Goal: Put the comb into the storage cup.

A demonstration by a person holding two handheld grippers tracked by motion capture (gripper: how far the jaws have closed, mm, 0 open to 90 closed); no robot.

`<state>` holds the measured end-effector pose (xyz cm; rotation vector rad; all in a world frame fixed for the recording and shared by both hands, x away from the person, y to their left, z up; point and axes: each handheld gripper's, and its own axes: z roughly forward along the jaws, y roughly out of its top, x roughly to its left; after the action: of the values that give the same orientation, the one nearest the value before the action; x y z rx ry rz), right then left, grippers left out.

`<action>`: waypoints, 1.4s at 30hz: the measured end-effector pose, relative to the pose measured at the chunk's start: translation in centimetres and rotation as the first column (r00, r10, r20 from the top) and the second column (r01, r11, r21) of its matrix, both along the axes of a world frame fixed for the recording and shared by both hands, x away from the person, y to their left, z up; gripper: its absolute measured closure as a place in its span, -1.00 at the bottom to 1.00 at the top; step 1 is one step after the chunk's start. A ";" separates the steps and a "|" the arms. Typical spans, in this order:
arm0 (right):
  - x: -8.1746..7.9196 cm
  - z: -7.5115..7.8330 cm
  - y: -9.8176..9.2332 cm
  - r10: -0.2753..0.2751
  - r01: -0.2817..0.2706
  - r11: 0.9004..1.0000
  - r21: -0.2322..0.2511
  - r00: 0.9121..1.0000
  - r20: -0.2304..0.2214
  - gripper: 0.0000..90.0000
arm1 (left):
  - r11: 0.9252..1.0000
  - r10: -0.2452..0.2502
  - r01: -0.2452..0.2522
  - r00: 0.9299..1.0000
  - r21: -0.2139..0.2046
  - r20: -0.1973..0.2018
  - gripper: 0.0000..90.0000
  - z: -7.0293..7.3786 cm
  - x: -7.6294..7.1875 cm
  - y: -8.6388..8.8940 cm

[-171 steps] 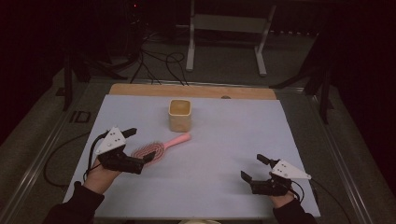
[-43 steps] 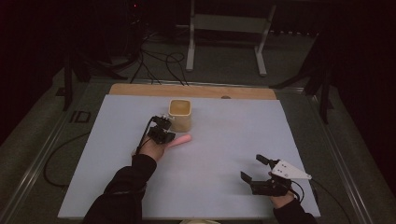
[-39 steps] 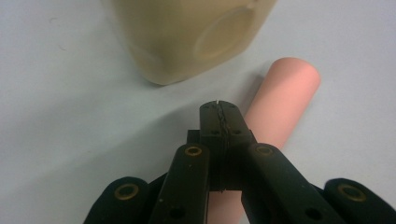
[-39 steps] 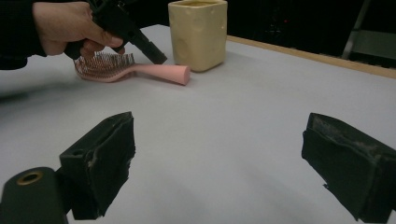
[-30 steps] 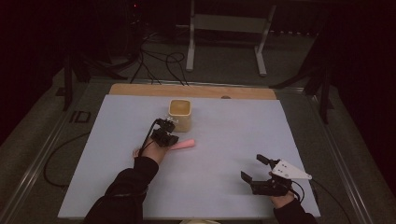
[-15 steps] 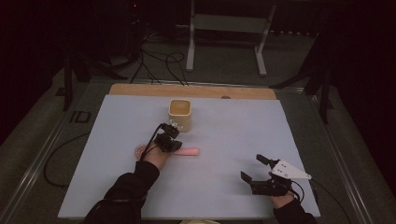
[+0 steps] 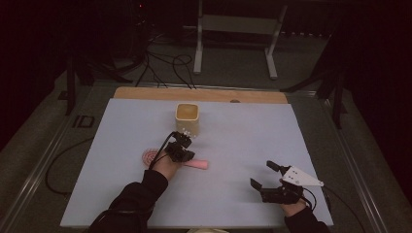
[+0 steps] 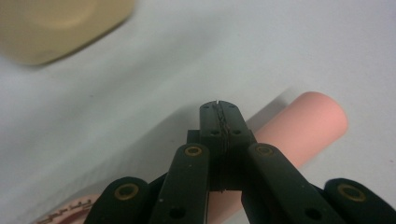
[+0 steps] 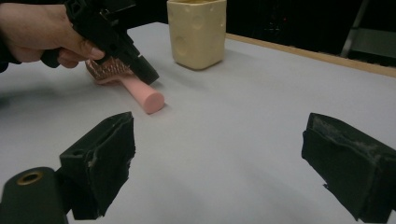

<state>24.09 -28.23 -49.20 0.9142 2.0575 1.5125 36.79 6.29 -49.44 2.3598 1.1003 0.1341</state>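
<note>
The pink brush (image 7: 180, 162) lies flat on the white table (image 7: 243, 141), a bit left of centre and just in front of the yellow cup (image 7: 187, 119). Its round bristle head (image 7: 149, 156) sits to the left in the high view and the plain handle end (image 7: 200, 165) sticks out to the right.

The left hand-held gripper (image 7: 182, 153) is over the middle of the brush, between head and handle end. In the left gripper view its jaws are pressed right together, tips meeting with no gap, and the handle (image 8: 303, 130) runs underneath and off to the right rather than between them. So the jaws are together, but not clamped on the brush as far as I can see. Whether the tips actually touch the handle, I can't tell. The right gripper view shows that same left gripper (image 9: 140, 67) angled down just above the handle (image 9: 144, 95), with bristles (image 9: 107, 70) behind it and the person's hand (image 9: 42, 32) wrapped round the grip.

The right hand-held gripper (image 7: 265, 177) sits near the front right part of the table, well apart from the brush and cup. Its jaws are wide apart with nothing but bare table between them; the pads (image 9: 105, 158) look a bit worn.

The cup (image 9: 196, 30) stands upright, with round dimples on its sides.
</note>
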 end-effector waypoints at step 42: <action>0.0 0.0 0.1 -0.002 0.002 1.000 -0.001 1.000 -0.004 -0.79 | 0.992 -0.119 0.123 0.989 0.041 -0.090 1.00 -0.1 -6.0 2.9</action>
<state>24.11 -28.15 -49.20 0.9190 2.0597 1.5100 30.80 9.19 -49.54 2.4881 1.0004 0.0130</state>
